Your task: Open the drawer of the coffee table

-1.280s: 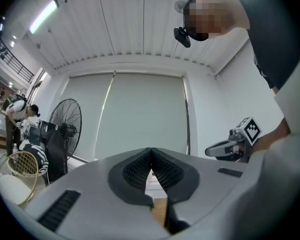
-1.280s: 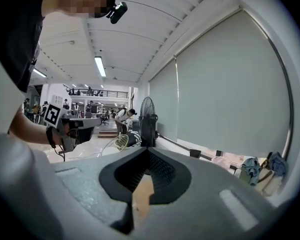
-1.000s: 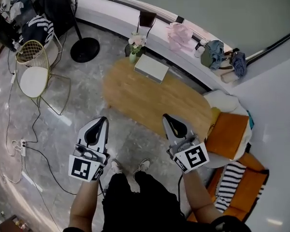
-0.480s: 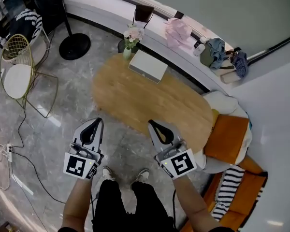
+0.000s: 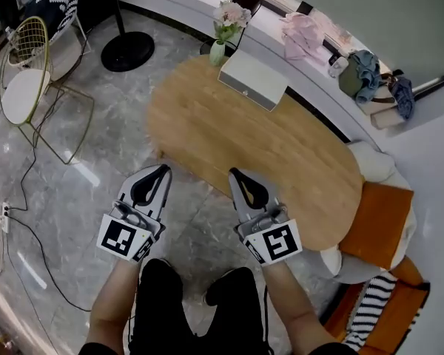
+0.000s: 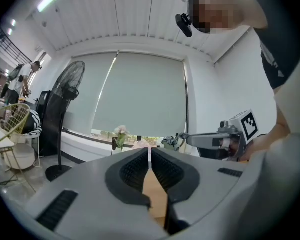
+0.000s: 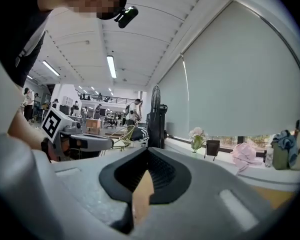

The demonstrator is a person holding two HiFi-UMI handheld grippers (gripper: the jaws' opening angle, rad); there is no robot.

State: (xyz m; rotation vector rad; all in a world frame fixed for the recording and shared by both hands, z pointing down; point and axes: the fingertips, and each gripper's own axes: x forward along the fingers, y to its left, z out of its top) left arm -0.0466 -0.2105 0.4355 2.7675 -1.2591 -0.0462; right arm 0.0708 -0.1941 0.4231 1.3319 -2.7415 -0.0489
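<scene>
- Oval wooden tabletop (image 5: 281, 154) spans frame centre toward the lower right.
- White box (image 5: 253, 80) sits on its upper end, with a flower vase (image 5: 223, 28) just beside the box.
- Left tongs (image 5: 161, 171) and right tongs (image 5: 235, 174) are at lower centre, jaws together, tips near the tabletop's lower-left edge.
- Grey floor (image 5: 81, 176) below.
- Wire chair (image 5: 29, 80) at upper left.

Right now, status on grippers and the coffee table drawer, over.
Left gripper shut, empty; right gripper shut, empty. Both by near edge of coffee table; drawer not visible. Nothing seen in the way; white box at far edge.
</scene>
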